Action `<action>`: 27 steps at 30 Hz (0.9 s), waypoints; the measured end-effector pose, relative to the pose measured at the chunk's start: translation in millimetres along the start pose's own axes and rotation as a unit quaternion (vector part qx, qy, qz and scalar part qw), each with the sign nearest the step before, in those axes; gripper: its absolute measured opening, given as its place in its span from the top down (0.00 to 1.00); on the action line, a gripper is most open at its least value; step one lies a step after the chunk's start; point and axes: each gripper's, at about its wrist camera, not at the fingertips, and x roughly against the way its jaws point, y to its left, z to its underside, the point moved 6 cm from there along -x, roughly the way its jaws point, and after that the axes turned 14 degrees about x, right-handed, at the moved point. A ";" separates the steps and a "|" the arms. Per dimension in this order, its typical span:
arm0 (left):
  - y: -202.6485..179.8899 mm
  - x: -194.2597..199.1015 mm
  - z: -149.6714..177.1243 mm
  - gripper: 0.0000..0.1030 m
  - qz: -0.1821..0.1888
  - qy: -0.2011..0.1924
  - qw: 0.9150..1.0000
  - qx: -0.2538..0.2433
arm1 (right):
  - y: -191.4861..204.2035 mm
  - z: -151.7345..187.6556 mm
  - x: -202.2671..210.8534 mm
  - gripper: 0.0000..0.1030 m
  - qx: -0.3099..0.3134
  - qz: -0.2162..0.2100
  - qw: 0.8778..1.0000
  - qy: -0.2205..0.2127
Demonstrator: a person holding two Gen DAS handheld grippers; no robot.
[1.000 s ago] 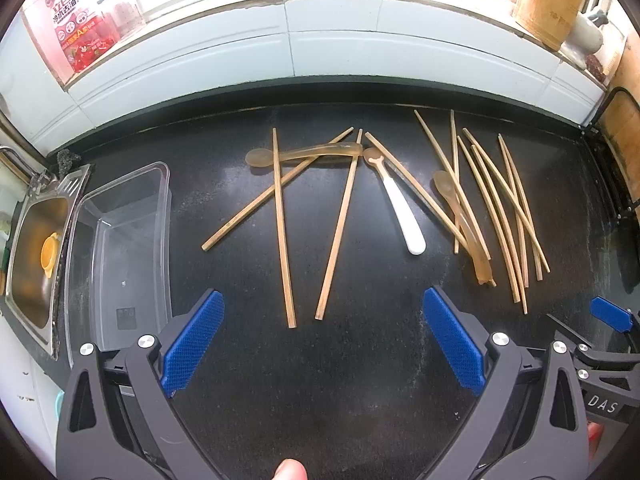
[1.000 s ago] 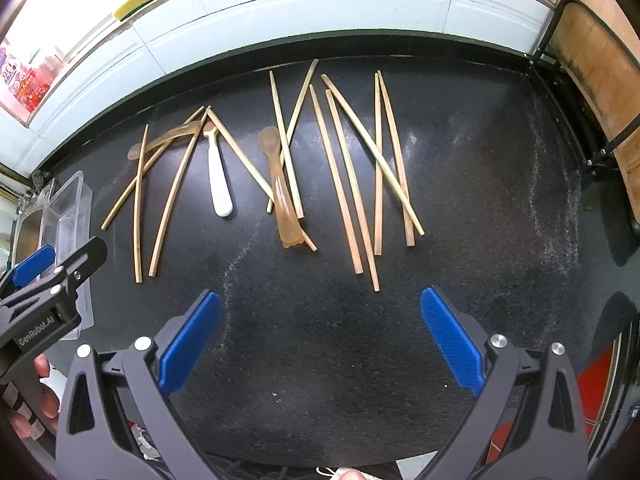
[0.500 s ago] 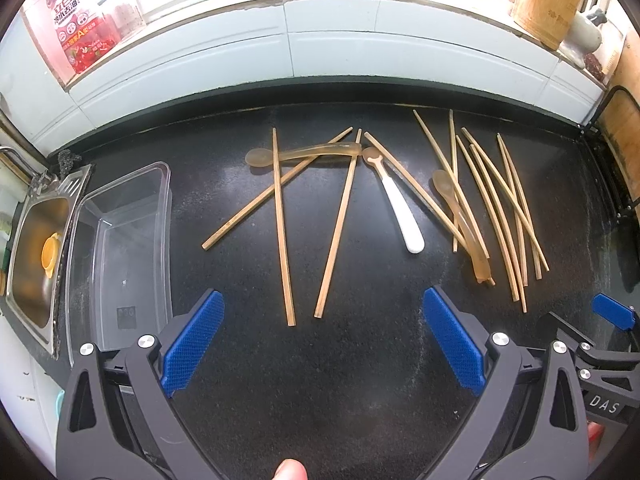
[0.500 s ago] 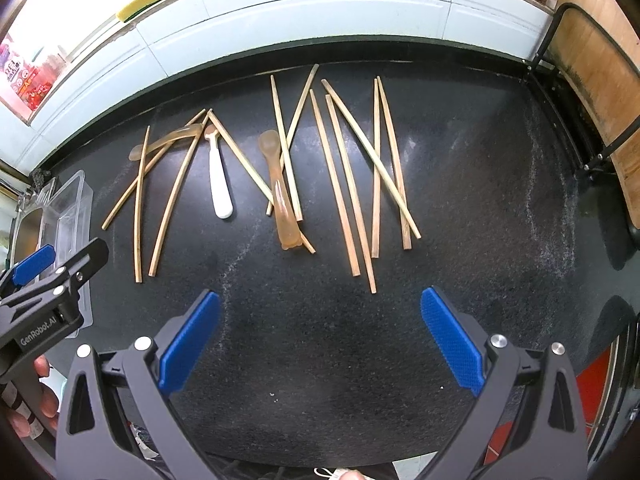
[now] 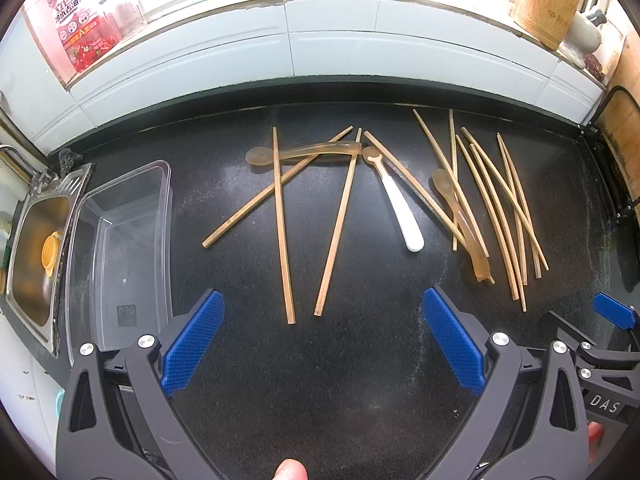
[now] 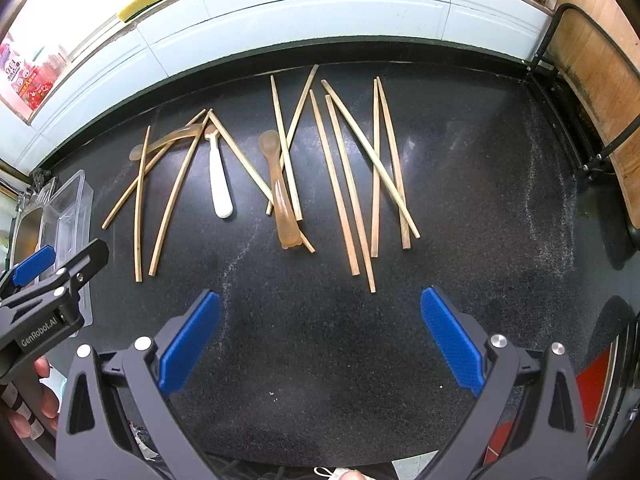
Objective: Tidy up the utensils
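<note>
Chopsticks [image 5: 283, 236] lie scattered all over the black countertop [image 5: 320, 380], and both tools hang above its near edge with nothing in them. In the left wrist view, the left gripper [image 5: 322, 340] fills the bottom of the frame, jaws spread wide, its blue pads [image 5: 192, 340] well apart and gripping nothing. Three loose sticks fan out at centre frame, crossing a translucent amber spoon [image 5: 304, 150] that lies sideways near the top of the group. Just right of them sits the white-handled spoon [image 5: 400, 208], handle pointing toward the lower right. Further right, a tighter bundle of sticks overlaps a second amber spoon [image 5: 466, 224]. At the left edge, a clear plastic bin [image 5: 164, 240] stands beside the steel sink [image 5: 32, 248], well apart from the utensils.

Over to the right wrist view: the right gripper [image 6: 320, 338] is just as wide open, holding nothing, hovering short of the long bundle of chopsticks [image 6: 352, 184] at centre right. That second amber spoon [image 6: 280, 192] sits dead centre, sticks crossing over it. The white spoon [image 6: 219, 184] rests to its left. At lower left the left gripper [image 6: 52, 268] pokes in, a hand [image 6: 38, 408] wrapped round its grip.
</note>
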 end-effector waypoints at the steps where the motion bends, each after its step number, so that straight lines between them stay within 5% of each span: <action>1: 0.2 -0.1 0.4 0.06 0.000 0.001 1.000 0.000 | -0.2 0.3 0.0 0.05 0.000 -0.001 1.000 0.000; 22: 16.6 -26.4 -35.9 0.06 -0.016 0.007 0.999 0.026 | -14.0 -15.7 -21.5 0.05 -0.002 0.007 1.000 0.021; 27: 23.6 -38.2 -50.3 0.06 -0.010 0.016 0.999 0.039 | -42.5 -28.6 -27.7 0.05 -0.023 0.019 0.999 0.019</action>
